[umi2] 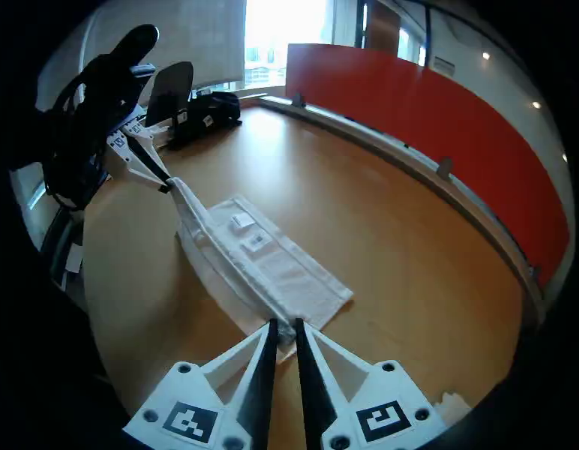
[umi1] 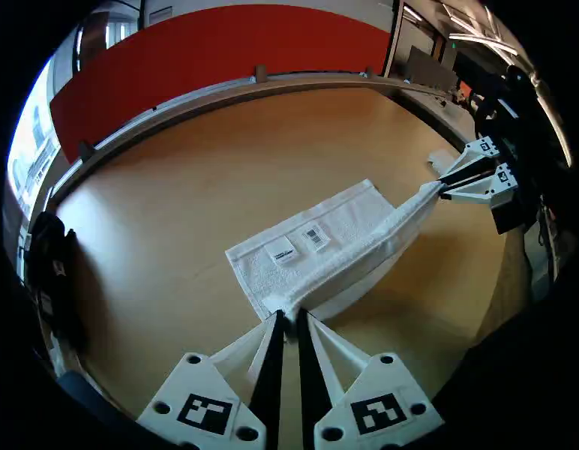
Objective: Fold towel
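Towel (umi1: 319, 240) lies white on the wooden table (umi1: 214, 172), one long edge lifted taut between left gripper (umi1: 289, 322) and right gripper (umi2: 284, 330), each pinching an end corner, likely so that edge carries over evenly for a lengthwise fold

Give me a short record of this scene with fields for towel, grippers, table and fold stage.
towel: white, two tags showing, one long edge lifted
left gripper: shut on one end of that edge
right gripper: shut on the other end
table: wooden, red screen behind
fold stage: edge raised, not yet laid over
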`<act>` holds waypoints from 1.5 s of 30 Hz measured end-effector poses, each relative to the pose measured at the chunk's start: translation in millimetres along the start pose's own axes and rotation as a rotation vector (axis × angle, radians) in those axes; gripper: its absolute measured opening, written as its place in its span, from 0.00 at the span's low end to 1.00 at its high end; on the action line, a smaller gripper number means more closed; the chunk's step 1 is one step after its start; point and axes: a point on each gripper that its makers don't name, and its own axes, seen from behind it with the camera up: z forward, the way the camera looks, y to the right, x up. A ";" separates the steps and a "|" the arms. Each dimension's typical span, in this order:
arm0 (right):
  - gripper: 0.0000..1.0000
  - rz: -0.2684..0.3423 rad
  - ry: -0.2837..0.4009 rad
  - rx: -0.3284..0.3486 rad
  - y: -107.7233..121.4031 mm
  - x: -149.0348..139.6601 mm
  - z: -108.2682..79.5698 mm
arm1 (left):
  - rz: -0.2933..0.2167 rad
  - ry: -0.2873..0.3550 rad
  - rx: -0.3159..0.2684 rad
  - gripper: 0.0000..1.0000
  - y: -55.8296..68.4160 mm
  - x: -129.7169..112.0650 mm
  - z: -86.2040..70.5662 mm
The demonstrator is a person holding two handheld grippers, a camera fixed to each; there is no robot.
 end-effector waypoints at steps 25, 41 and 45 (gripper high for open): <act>0.17 0.043 -0.065 -0.007 25.5 -18.6 45.8 | 0.047 -0.078 0.045 0.13 -28.6 -0.3 59.7; 0.24 0.097 -0.089 -0.046 38.1 -31.7 71.5 | 0.049 -0.065 0.079 0.25 -44.3 0.2 87.5; 0.30 0.110 -0.092 -0.067 43.0 -32.4 76.6 | 0.047 -0.058 0.095 0.30 -49.6 1.2 93.0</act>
